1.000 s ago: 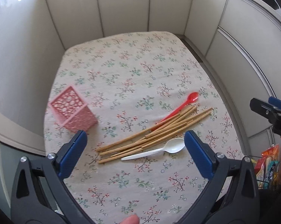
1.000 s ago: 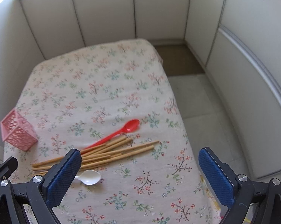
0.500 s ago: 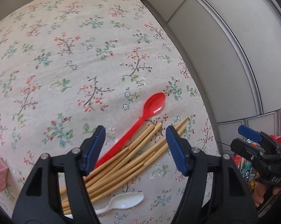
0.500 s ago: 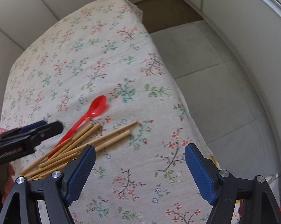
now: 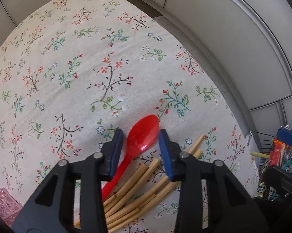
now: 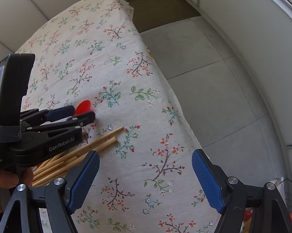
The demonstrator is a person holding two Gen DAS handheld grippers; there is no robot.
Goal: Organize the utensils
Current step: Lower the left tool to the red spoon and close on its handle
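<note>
My left claw is closing around the bowl of the red spoon, one blue pad on each side of it, but I see a sliver of cloth between each pad and the plastic, so nothing is gripped yet. The spoon lies flat on the flowered cloth of the worktop, its handle running back under the claw toward the pile of chopsticks, which sits just beside and partly against it. From the right wrist view the left claw shows side-on with the spoon's red tip peeking past it.

My right claw hangs wide open over bare cloth near the worktop's edge, holding nothing, the nearest chopsticks just off its left pad.

The pink basket sits at the lower left corner, well apart from the spoon.

My worry: the bowl is smooth and rounded, so the pads could squeeze it out forward. The handle might also drag chopsticks along as it lifts, and a few lie close to the edge.
</note>
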